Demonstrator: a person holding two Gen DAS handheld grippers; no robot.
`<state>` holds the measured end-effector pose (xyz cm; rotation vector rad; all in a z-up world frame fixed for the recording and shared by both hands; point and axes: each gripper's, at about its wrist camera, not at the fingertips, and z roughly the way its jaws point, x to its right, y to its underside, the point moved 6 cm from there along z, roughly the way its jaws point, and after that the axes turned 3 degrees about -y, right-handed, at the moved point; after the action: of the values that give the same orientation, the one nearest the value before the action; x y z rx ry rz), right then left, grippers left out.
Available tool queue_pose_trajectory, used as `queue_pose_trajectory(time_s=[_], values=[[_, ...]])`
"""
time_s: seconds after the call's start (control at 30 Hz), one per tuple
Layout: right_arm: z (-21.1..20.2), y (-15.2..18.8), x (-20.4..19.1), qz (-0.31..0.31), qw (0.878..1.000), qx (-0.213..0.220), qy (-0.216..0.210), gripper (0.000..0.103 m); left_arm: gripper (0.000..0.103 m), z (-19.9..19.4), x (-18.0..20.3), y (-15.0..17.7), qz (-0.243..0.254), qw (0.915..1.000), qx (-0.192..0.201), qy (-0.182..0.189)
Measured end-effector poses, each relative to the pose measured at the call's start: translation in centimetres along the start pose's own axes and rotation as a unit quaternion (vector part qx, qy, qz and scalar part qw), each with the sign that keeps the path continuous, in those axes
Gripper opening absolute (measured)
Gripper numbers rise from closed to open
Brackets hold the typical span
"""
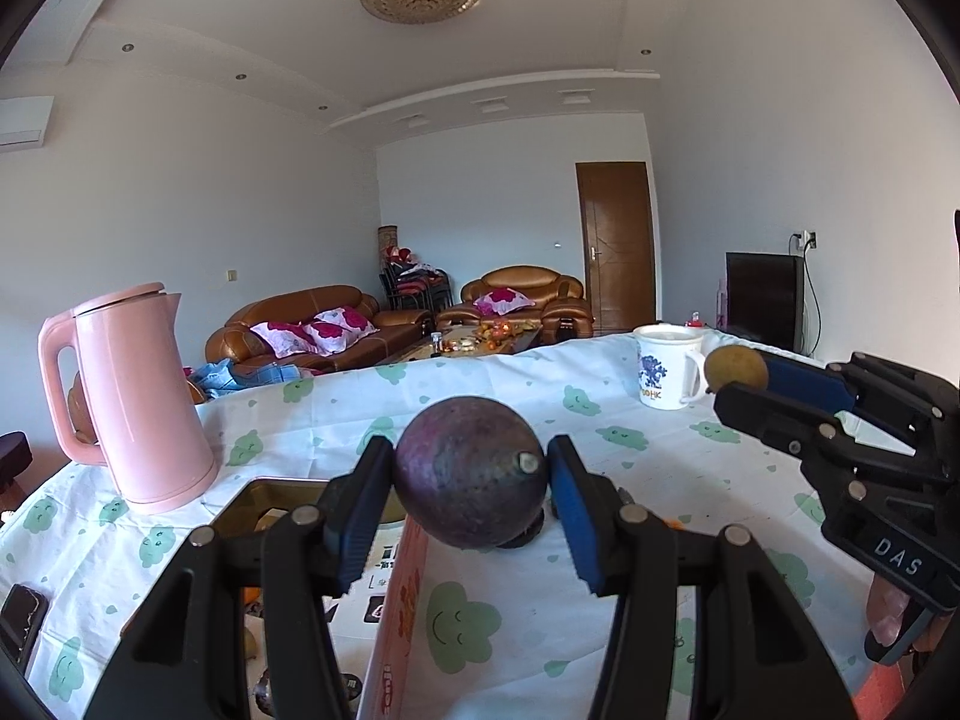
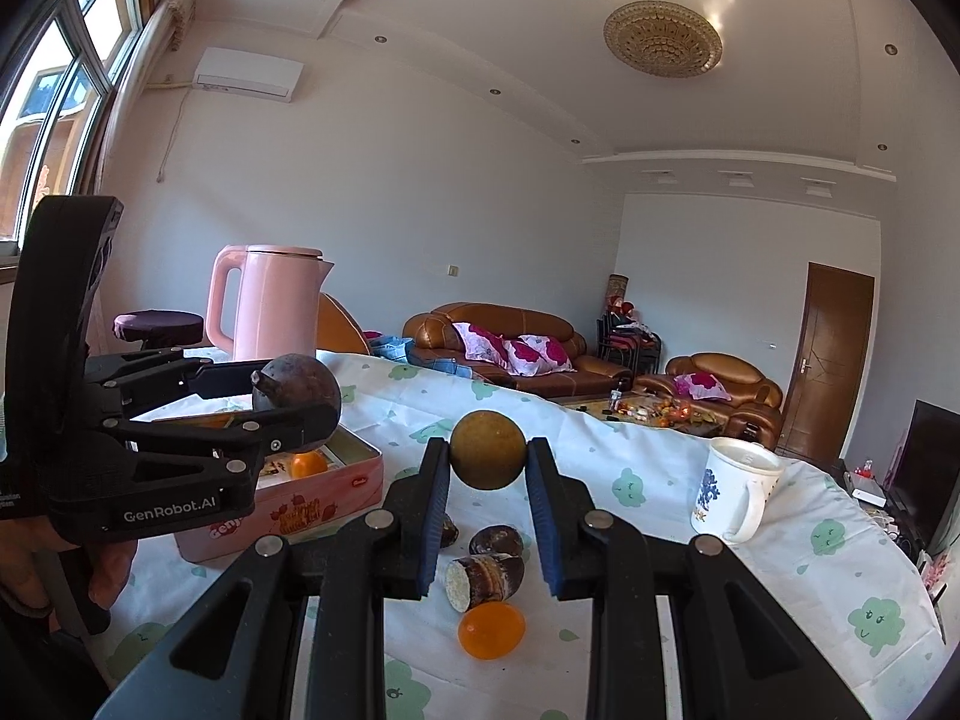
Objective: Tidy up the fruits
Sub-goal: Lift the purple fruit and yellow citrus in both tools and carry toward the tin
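My left gripper is shut on a round dark purple fruit with a short stem, held above the table. In the right wrist view that purple fruit hangs over a pink open tin box with an orange inside. My right gripper is shut on a small round yellow-brown fruit, also lifted; the same yellow-brown fruit shows at the right of the left wrist view. Below it on the cloth lie an orange, a cut brown piece and a dark fruit.
A pink kettle stands at the table's far left and a white mug at the far right. A phone lies near the left edge. The table wears a white cloth with green prints. A hand holds the left gripper.
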<state>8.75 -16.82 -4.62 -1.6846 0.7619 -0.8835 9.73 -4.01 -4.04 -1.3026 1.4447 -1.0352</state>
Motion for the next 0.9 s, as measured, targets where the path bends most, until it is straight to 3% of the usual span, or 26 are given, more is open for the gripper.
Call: queue_pose_trajectory(time_s=[0.9], values=[[3.6, -2.2, -4.1, -0.03, 0.998, -0.009, -0.049, 0.028, 0.055, 0.4, -5.2, 1.0, -0.038, 0.9982, -0.025, -0.04]])
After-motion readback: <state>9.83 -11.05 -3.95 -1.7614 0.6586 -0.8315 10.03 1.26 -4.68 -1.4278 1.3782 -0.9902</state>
